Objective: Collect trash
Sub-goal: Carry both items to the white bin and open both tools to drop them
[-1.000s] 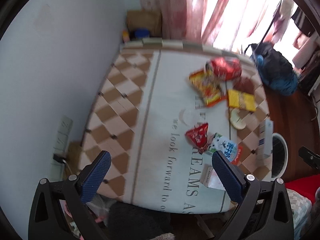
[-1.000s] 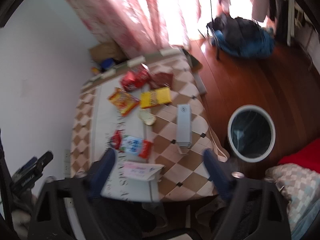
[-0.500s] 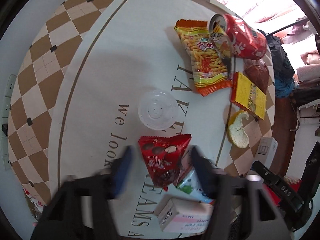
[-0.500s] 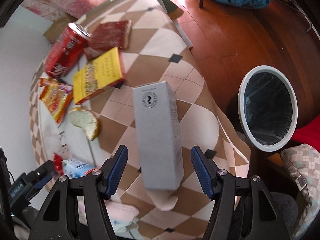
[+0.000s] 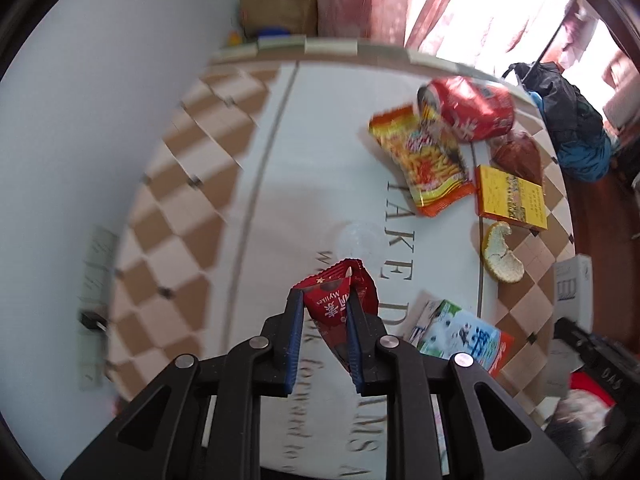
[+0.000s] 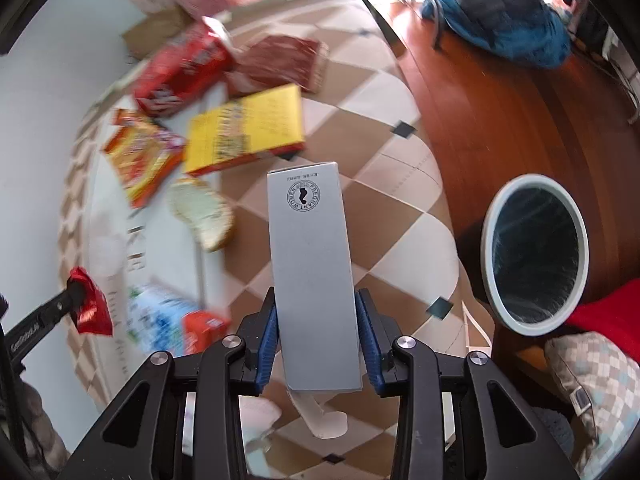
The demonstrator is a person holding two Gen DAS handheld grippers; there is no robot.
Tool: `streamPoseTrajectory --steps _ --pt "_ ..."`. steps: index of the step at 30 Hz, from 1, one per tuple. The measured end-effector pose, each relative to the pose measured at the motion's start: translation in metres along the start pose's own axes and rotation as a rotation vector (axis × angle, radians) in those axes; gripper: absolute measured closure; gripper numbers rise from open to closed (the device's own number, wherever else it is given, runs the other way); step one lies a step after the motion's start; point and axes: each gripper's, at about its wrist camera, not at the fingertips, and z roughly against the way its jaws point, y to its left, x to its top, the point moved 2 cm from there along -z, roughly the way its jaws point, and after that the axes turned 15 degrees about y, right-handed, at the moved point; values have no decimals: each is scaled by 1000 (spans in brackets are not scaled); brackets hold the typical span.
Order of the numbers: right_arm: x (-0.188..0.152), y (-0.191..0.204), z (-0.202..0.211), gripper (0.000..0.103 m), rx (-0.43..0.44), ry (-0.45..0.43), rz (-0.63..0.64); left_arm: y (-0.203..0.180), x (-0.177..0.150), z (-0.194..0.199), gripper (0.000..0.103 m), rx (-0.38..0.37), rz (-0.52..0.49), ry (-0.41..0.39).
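Note:
My left gripper (image 5: 324, 300) points down over the round table (image 5: 248, 152), and its jaws are closing with a red snack wrapper (image 5: 362, 284) pinched between the blue pads. The right wrist view shows that wrapper (image 6: 90, 308) hanging clear of the tablecloth. My right gripper (image 6: 315, 300) is closing on a tall grey box (image 6: 308, 232) near the table's right edge, with both pads against its long sides. A white-rimmed bin (image 6: 534, 256) with a dark liner stands on the wooden floor to the right of the table.
On the cloth lie a red can (image 5: 468, 108), an orange snack bag (image 5: 420, 164), a yellow box (image 5: 510, 196), a brown wrapper (image 5: 518, 156), an orange peel (image 5: 498, 256), a blue-and-white carton (image 5: 460, 332) and a clear lid (image 5: 360, 236). A wall runs along the left.
The left gripper dropped to the table, closed on the red wrapper and rose with it. The right gripper came down over the grey box and its jaws closed against it.

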Motion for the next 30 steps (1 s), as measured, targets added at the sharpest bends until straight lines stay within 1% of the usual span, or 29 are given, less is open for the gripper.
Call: streamPoseTrajectory --steps 3,5,6,9,11,13,15,19,21,24,27,28,30 --pt "-17 8 18 65 9 -42 30 0 -14 28 86 42 -30 -80" --pt "-27 12 33 65 31 -80 52 -6 -21 44 86 42 -36 -118" --pt "-27 11 38 65 41 -93 59 -11 -25 54 86 33 -42 -138" --pt "-43 17 65 65 67 -160 92 -33 -36 80 86 17 -66 -194" --pt "-55 18 85 65 88 -196 109 -53 -46 103 86 4 -103 -242" --pt "-63 12 104 65 104 -233 113 -71 -54 124 86 -17 -147 -285" --pt "-74 0 128 65 121 -277 107 -90 -58 140 86 -46 -182 -308" --pt "-93 -40 174 65 142 -353 64 -141 -63 163 86 -103 -260 -342" --pt "-102 -68 192 65 138 -385 32 -174 -61 166 86 -130 -304 -341" --pt "-108 -115 203 65 143 -402 -31 -233 -57 156 86 -191 -370 -296" --pt "-110 -177 199 65 115 -397 -121 -305 -50 123 86 -259 -447 -199" --pt "-109 -198 192 66 106 -386 -156 -321 -51 116 86 -268 -461 -174" --pt "-103 -248 168 66 99 -346 -241 -364 -44 83 86 -292 -502 -90"
